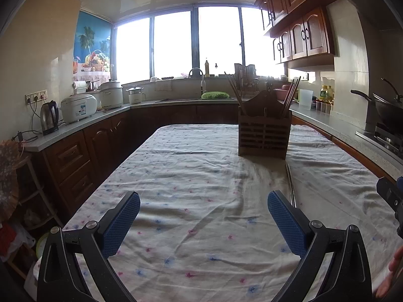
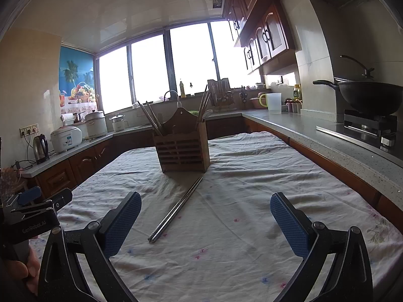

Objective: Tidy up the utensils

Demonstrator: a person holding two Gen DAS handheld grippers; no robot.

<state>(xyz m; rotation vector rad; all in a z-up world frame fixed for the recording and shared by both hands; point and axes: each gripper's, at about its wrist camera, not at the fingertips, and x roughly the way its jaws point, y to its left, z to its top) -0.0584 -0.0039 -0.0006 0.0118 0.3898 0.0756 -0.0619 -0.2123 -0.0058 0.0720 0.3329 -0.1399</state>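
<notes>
Both our tongs, left (image 1: 203, 222) and right (image 2: 205, 222), gape wide, empty. Ahead of ours, steel chopsticks (image 2: 176, 210) lie loose on the cloth (image 2: 239, 196); beyond them, the wooden holder (image 2: 182, 151) awaits.

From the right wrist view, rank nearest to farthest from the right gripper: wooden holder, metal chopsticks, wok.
1. Metal chopsticks: on the cloth just ahead of the right gripper.
2. Wooden holder: mid-table, beyond the chopsticks.
3. Wok: on the stove, far right.
</notes>
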